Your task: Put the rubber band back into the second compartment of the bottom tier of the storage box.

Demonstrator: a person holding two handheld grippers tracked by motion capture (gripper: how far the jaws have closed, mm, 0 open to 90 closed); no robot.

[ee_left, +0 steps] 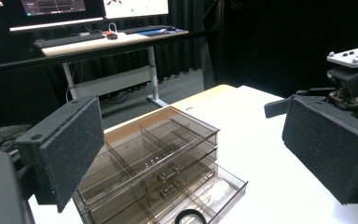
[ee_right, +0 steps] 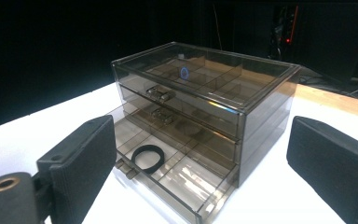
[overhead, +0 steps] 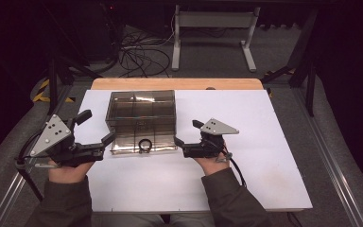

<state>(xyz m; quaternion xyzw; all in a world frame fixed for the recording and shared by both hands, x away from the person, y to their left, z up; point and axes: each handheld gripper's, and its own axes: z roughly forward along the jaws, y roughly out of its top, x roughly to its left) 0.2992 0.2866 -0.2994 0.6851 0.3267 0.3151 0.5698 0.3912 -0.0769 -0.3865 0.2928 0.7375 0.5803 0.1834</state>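
Observation:
A smoky clear drawer box stands on the white table top. Its bottom drawer is pulled out toward me, and a black ring lies in it. My left gripper is held to the left of the box with its jaws open and nothing between them. My right gripper hangs just right of the pulled-out drawer, open and empty. In the right gripper view the ring rests in a front compartment of the drawer. The left gripper view shows the box and the ring.
A wooden strip runs along the table's far edge. Beyond it stand a white desk frame and loose cables on the floor. A desk with monitors is far off in the left gripper view.

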